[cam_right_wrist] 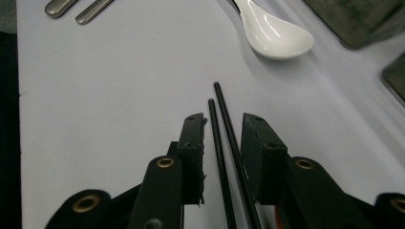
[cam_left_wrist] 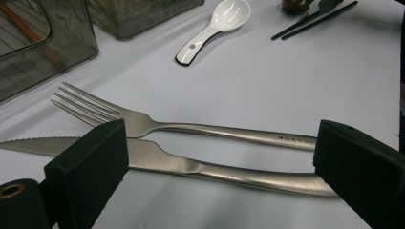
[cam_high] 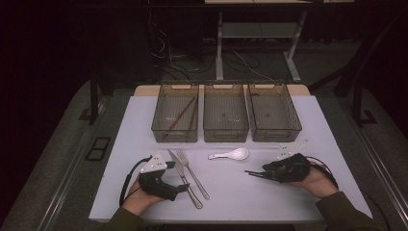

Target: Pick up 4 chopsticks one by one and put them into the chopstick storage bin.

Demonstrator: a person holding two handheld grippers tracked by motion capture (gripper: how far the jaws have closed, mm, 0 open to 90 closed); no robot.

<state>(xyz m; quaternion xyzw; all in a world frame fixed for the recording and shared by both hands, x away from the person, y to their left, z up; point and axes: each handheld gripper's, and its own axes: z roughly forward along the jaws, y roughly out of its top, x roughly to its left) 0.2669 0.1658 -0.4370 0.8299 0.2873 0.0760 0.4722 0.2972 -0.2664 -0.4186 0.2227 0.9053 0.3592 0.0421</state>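
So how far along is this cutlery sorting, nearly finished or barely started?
Barely started, it seems. Done: brown chopsticks already lie in the left bin. In hand: the right gripper straddles the black chopsticks, its pads not pressing them. The left gripper stands open around the knife beside the fork. Left: knife, fork and white spoon lie on the table; the other two bins look empty.

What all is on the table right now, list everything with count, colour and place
Bins: three, smoky clear, in a row at the far side.
Brown chopsticks: a pair, in the left bin.
Spoon: one, white, mid-table.
Fork: one, steel, front left.
Knife: one, steel, beside the fork.
Black chopsticks: a pair, between the right gripper's jaws, pads apart from them.
Table: one, white.
Left gripper: black, open over the knife and fork.
Right gripper: black, front right.
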